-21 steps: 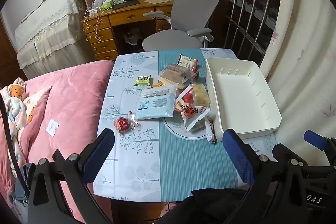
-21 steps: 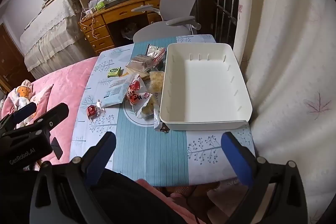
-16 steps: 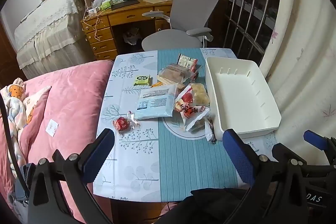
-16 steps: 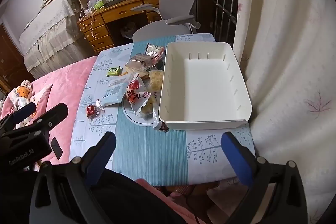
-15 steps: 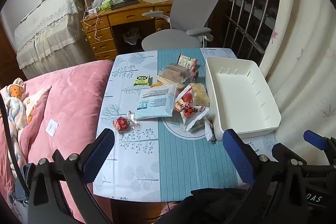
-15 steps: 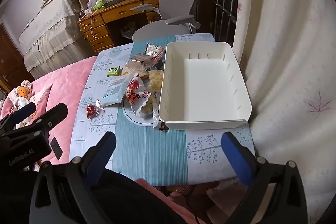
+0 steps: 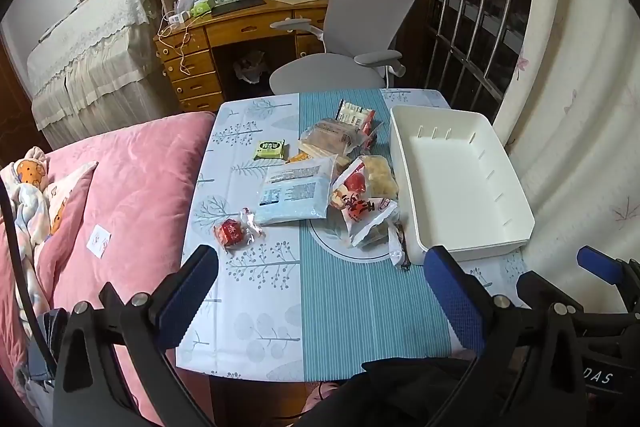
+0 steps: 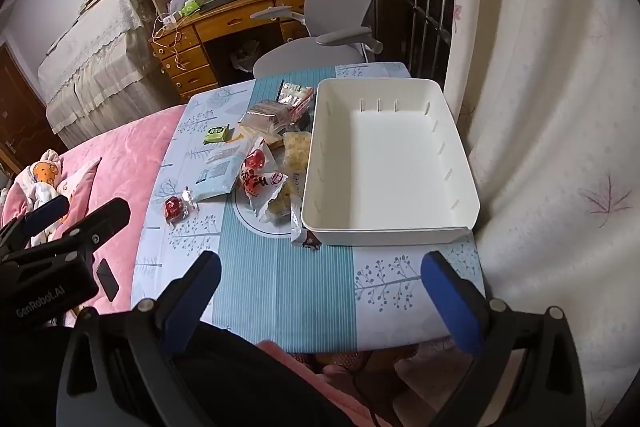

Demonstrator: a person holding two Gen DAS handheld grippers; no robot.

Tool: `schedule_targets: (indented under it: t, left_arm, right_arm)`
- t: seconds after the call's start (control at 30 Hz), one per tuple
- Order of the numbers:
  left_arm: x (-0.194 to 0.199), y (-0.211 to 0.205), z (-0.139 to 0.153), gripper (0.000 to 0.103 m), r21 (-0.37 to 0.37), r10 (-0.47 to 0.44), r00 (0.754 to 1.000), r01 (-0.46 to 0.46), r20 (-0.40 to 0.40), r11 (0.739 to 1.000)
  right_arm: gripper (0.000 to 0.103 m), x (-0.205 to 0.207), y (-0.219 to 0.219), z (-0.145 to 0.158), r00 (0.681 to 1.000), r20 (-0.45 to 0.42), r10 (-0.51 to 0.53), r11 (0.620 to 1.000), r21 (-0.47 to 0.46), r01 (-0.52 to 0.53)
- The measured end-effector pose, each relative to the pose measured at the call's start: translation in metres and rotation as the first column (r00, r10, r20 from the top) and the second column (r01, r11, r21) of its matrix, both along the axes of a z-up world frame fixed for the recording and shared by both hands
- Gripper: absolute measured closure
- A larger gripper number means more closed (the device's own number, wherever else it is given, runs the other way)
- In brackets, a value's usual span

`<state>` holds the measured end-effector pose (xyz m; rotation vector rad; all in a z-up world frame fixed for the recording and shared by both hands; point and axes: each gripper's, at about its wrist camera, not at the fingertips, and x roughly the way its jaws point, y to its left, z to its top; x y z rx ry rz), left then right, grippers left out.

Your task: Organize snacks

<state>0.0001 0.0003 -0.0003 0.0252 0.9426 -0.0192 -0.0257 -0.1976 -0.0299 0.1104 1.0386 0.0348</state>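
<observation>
Your left gripper (image 7: 320,291) hangs over the near edge of the table (image 7: 344,307), jaws spread wide with nothing between them. Your right gripper (image 8: 320,291) sits the same way, wide apart and empty, tilted down at the table's near right corner. Ahead of you, the snacks lie in a loose heap on the blue-striped middle of the cloth, just left of the white bin (image 8: 460,163). The bin has nothing in it. Closest to you on the left is a small red wrapped sweet (image 7: 232,231), off on its own. Behind it lies a flat pale-blue packet (image 7: 294,193), then a red-and-white bag (image 7: 360,205) resting over a yellow snack bag (image 7: 380,173) that touches the bin's left wall. A little green packet (image 7: 271,149) sits apart toward the far left. At the back, a clear bag of brown pieces (image 7: 332,139) overlaps a silver-and-red packet (image 7: 354,115).
</observation>
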Motion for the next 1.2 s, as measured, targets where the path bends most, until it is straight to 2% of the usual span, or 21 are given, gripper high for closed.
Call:
schedule_targets:
  t: [0.4,0.73,1.0,1.2]
  left_arm:
    - [-0.007,-0.004,-0.013,0.001,-0.015,-0.001,1.000,0.001,-0.008,1.000]
    - [-0.006,-0.008,-0.002,0.001,-0.026,-0.003,1.000,0.003,-0.006,1.000]
    - [-0.002,-0.015,-0.005,0.001,-0.037,0.039,0.999,-0.040,-0.025,0.999]
    - [-0.004,-0.018,-0.009,0.001,-0.037,0.087,0.996,-0.088,-0.026,0.995]
  right_arm:
    - [0.003,-0.004,0.000,0.002,0.999,-0.012,0.033,0.999,-0.010,-0.033]
    - [0.003,0.000,-0.005,0.006,0.997,0.008,0.080,0.997,-0.011,-0.080]
    - [0.003,0.006,-0.017,0.005,0.994,0.033,0.100,0.995,0.020,-0.100]
    - [0.003,0.007,-0.025,-0.004,0.986,0.052,0.161,0.985,0.055,-0.164]
